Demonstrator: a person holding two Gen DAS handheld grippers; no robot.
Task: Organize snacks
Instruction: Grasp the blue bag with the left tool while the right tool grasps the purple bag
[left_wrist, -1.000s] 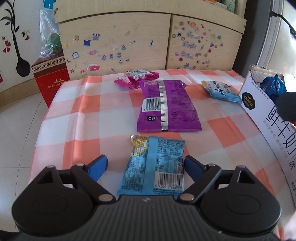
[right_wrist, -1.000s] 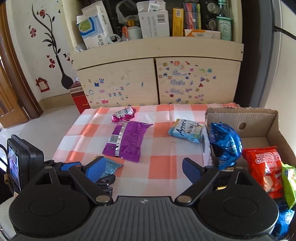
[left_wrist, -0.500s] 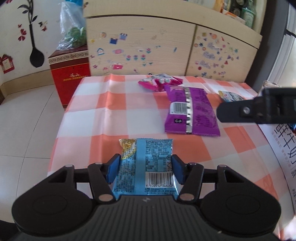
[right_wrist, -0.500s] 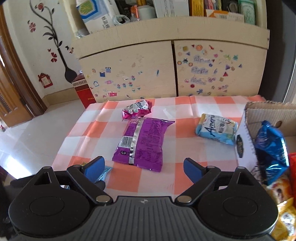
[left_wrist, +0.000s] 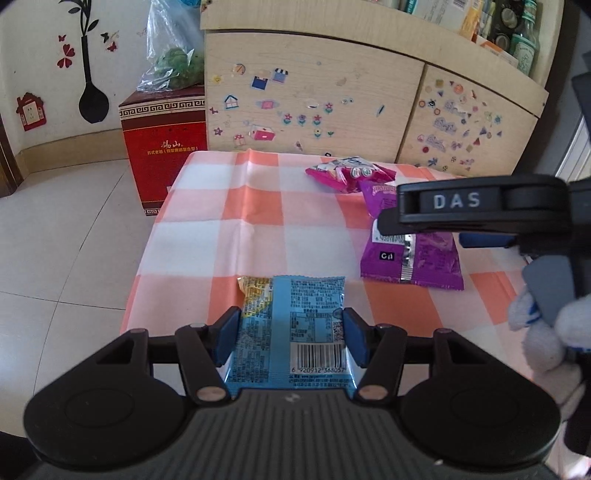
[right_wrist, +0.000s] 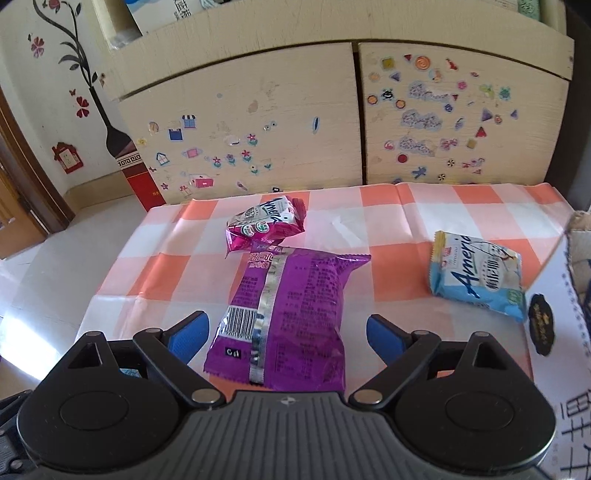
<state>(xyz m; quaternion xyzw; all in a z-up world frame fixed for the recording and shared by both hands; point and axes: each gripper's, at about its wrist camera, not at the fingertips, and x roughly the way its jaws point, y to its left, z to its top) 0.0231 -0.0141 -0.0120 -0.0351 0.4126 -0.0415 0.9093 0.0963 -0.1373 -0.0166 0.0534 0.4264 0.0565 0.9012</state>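
Left gripper (left_wrist: 290, 338): we find its blue pads pressed against both side edges of the light blue packet (left_wrist: 295, 328), pinching it at the near edge of the checked tablecloth (left_wrist: 255, 206).
Light blue packet: back side up; we read a barcode with "6 920912 368057" beneath it. Smaller print is not legible to us.
Right gripper (right_wrist: 286, 336): jaws spread wide, one finger on each side of the purple bag (right_wrist: 288, 317), neither pad touching it. Seen from the left wrist, its side bears the letters "DAS".
Purple bag: lies flat mid-cloth, back seam up, with a barcode and a small black mark we cannot read with certainty.
Pink packet (right_wrist: 266, 225): touching the purple bag's far end; we read "Ameri" in part.
Pale blue packet (right_wrist: 476, 277): lies near the white carton (right_wrist: 554, 332); script reads "Ameri".
White carton: at the cloth's right edge; large Chinese characters and a black-and-gold seal.
Red box (left_wrist: 164, 147): on the floor beside the cabinet (left_wrist: 314, 99); gold Chinese lettering.
Gloved hand (left_wrist: 543, 332): on the right gripper's handle.
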